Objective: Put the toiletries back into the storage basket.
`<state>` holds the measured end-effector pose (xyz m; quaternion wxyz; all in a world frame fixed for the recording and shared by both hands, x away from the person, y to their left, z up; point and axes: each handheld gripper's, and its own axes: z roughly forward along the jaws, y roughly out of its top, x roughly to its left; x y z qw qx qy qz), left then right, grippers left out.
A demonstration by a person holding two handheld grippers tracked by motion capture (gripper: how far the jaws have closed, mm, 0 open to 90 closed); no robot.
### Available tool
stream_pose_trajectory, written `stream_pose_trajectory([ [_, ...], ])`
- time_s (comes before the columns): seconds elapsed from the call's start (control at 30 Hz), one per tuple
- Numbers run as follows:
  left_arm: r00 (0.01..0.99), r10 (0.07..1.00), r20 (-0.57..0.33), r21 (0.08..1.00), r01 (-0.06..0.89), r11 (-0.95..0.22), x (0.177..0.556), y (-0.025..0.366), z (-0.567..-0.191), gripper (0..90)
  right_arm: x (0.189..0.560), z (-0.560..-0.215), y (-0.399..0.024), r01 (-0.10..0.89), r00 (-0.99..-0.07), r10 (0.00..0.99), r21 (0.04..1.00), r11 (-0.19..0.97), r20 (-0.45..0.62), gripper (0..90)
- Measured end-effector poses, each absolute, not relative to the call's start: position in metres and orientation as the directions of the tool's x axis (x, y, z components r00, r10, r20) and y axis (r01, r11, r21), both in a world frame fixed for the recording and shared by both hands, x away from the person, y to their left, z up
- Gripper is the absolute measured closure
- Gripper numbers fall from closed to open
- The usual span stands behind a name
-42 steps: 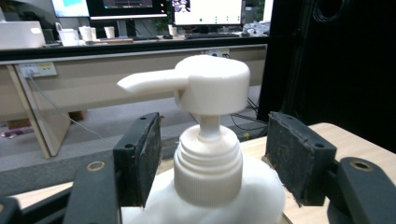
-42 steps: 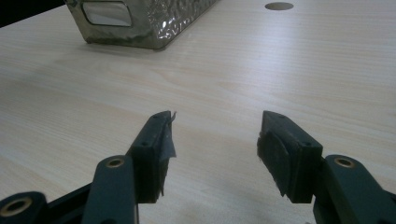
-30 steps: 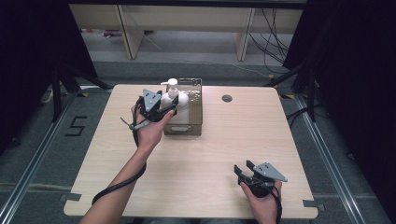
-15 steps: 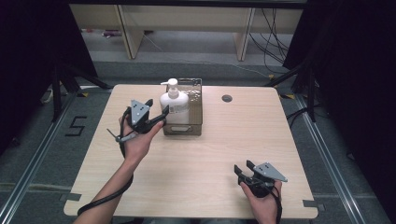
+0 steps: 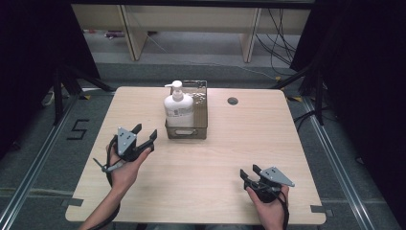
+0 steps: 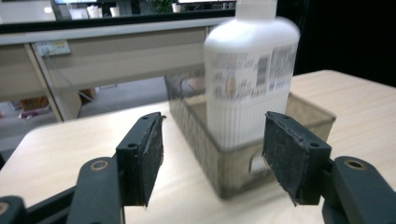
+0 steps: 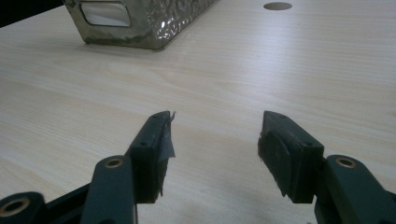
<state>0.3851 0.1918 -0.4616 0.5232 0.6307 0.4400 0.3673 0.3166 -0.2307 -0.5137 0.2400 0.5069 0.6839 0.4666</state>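
We see basket (image 5: pixel 187 125) at counter (image 5: pixel 201 163) far middle, holding 1 upright bottle (image 5: pixel 178 109). Bottle white, pump top, printed label, at basket's left side. Left gripper (image 5: pixel 145 138) near basket's near-left corner, jaws spread, empty. Right gripper (image 5: pixel 250 173) at near right, well apart, jaws spread, empty.

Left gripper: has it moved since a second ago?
Yes. The left gripper has pulled back from the basket toward the table's near-left side, leaving the pump bottle standing inside.
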Motion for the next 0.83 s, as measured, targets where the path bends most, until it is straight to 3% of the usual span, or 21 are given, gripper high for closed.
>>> stream_pose_trajectory([
  [0.07,0.341,0.94,-0.001,0.982,0.178,-0.064,0.381,0.196,-0.468,37.4,0.319,-0.515,-0.233,0.438,-0.385,0.917,0.895,0.086,0.101,44.4],
  [0.23,0.336,0.942,-0.008,0.978,0.198,-0.062,0.374,0.205,-0.482,37.1,0.317,-0.514,-0.232,0.456,-0.376,0.918,0.887,0.065,0.126,44.4],
  [0.27,0.331,0.944,-0.009,0.976,0.21,-0.064,0.37,0.209,-0.491,37.1,0.319,-0.515,-0.234,0.428,-0.39,0.917,0.899,0.097,0.086,44.4],
  [0.33,0.327,0.945,-0.007,0.973,0.22,-0.069,0.367,0.214,-0.5,37.2,0.317,-0.514,-0.231,0.467,-0.372,0.918,0.883,0.054,0.14,44.3],
  [0.43,0.32,0.947,-0.016,0.971,0.233,-0.062,0.362,0.22,-0.512,37.2,0.318,-0.514,-0.232,0.454,-0.375,0.919,0.888,0.069,0.12,44.3],
  [0.83,0.302,0.952,-0.047,0.978,0.209,-0.019,0.361,0.227,-0.524,37.2,0.32,-0.515,-0.232,0.443,-0.401,0.909,0.892,0.087,0.11,44.0],
])
